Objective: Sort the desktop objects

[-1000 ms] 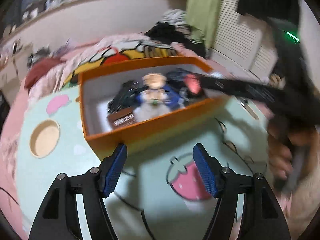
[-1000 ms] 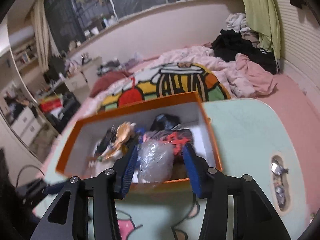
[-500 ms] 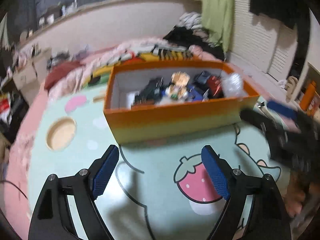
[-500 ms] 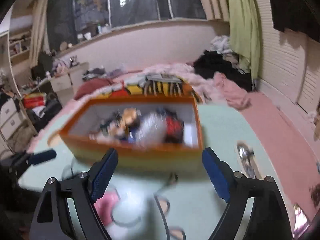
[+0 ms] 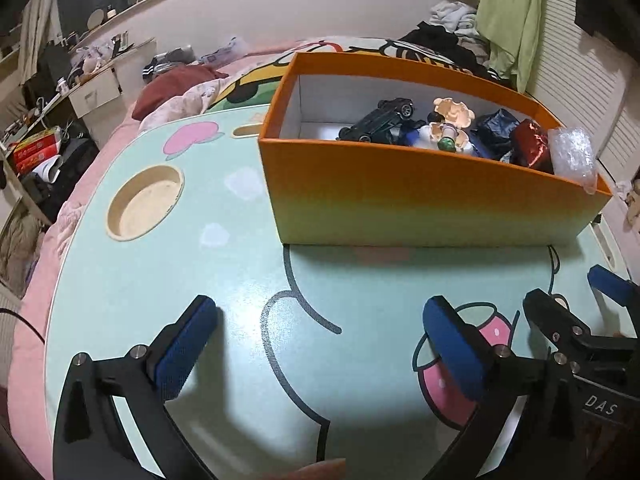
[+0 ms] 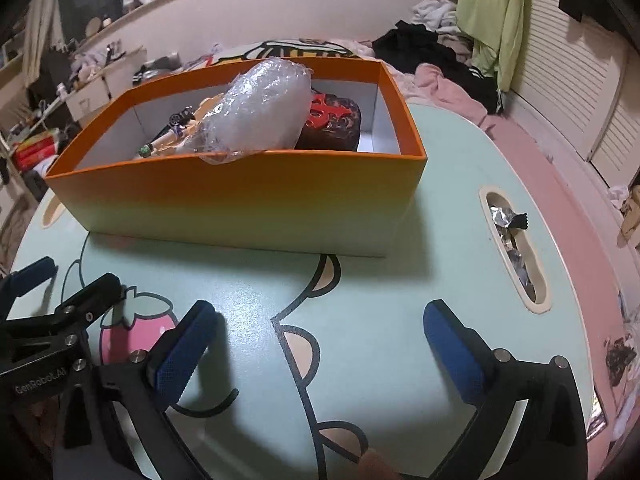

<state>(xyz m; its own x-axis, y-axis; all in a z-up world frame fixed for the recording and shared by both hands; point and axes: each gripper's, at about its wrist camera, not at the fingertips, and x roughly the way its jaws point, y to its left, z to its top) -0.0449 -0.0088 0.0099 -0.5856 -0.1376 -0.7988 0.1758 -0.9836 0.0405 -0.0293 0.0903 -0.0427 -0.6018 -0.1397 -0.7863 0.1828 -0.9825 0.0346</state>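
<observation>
An orange box (image 5: 420, 196) (image 6: 240, 196) stands on the mint cartoon tabletop (image 5: 240, 272). Inside lie a dark toy car (image 5: 378, 120), a small figurine (image 5: 450, 128), a dark red packet (image 5: 530, 148) (image 6: 332, 120) and a clear bubble-wrap bundle (image 6: 256, 112) (image 5: 572, 152) leaning on the near rim. My left gripper (image 5: 320, 336) hovers over bare tabletop in front of the box, its jaws opening wide with nothing between them. My right gripper (image 6: 320, 340) is beside it, jaws opening too and empty. Each gripper shows at the edge of the other's view.
A round recess (image 5: 144, 202) is cut into the tabletop at left, and a slot (image 6: 514, 248) with foil wrappers at right. Behind the table lies a bed with heaped clothes (image 6: 432, 52); cluttered shelves (image 5: 36, 148) stand at far left.
The right gripper let go of the bubble-wrap bundle, which now rests in the box, and drew back and down. Both grippers' jaws spread wider. The left gripper tilted down toward the tabletop.
</observation>
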